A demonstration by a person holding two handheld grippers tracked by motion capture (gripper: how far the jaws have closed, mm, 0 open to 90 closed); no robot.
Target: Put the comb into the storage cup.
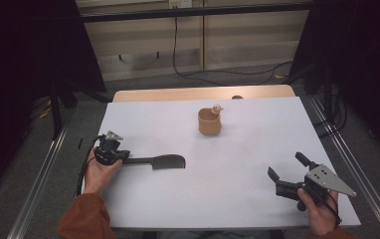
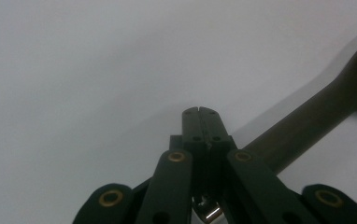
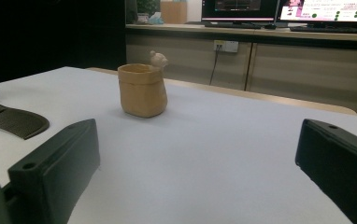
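High view, left gripper (image 1: pixel 123 158): I held it low over the white table (image 1: pixel 228 199) at my left, its jaws brought together at the handle end of the black comb (image 1: pixel 154 162); whether they pinched the handle I could not tell from here.
High view, comb: it lay flat, stretching away from my left gripper toward the table's middle, teeth end farthest from the jaws.
High view, right gripper (image 1: pixel 286 172): I held it at my right with the jaws spread apart, nothing between them, well clear of the comb.
High view, tan pot (image 1: pixel 209 122): it stood upright well beyond both grippers, a small pale figure (image 1: pixel 217 107) on its rim.
Left gripper view: my jaws met tip to tip; the comb's handle (image 2: pixel 303 130) ran out just beside them to the right, over the table.
Right gripper view: my jaws stood wide apart; the pot (image 3: pixel 142 90) stood ahead between them, nearer the left jaw, and the comb's teeth (image 3: pixel 15 121) lay far left.
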